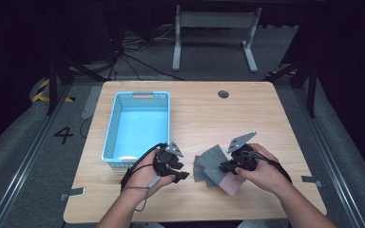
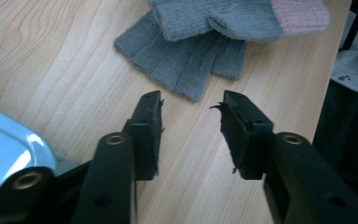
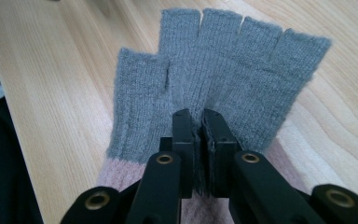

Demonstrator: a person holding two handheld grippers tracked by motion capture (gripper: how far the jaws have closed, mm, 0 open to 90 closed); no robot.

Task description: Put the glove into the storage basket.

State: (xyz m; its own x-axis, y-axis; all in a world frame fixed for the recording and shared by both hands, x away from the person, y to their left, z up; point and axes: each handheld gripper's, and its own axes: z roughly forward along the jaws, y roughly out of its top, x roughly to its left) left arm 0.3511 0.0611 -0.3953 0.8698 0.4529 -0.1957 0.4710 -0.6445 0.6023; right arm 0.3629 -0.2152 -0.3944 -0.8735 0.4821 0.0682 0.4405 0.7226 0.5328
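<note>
1. Blue basket (image 1: 119, 116): open-topped plastic crate on the left half of the desk (image 1: 199, 114), its long axis running away from the person. Its near rim lies just beside the left gripper.

2. Left gripper (image 1: 183, 175): held in the person's left hand (image 1: 145, 178), near the front edge of the desk, its fingers (image 2: 147, 135) pointing right toward the gloves. In the left gripper view the fingers stand apart over bare wood with nothing between them; they are released and touch neither glove.

3. Lower glove (image 2: 186, 65): grey fingerless knit glove lying flat on the desk, between the two grippers in the high view. In the left gripper view its stubby finger ends point toward the left gripper, just short of it and not touching.

4. Upper glove (image 3: 214, 88): grey fingerless knit glove with a pink cuff (image 3: 116, 172), lying partly across the lower glove. In the right gripper view its long axis runs straight away from the gripper, cuff nearest, the four finger ends and the thumb pointing away.

5. Right gripper (image 3: 200, 116): held in the person's right hand (image 1: 266, 173), to the right of the gloves. Its fingers are clenched on a raised fold of the upper glove's palm, just above the cuff.
</note>
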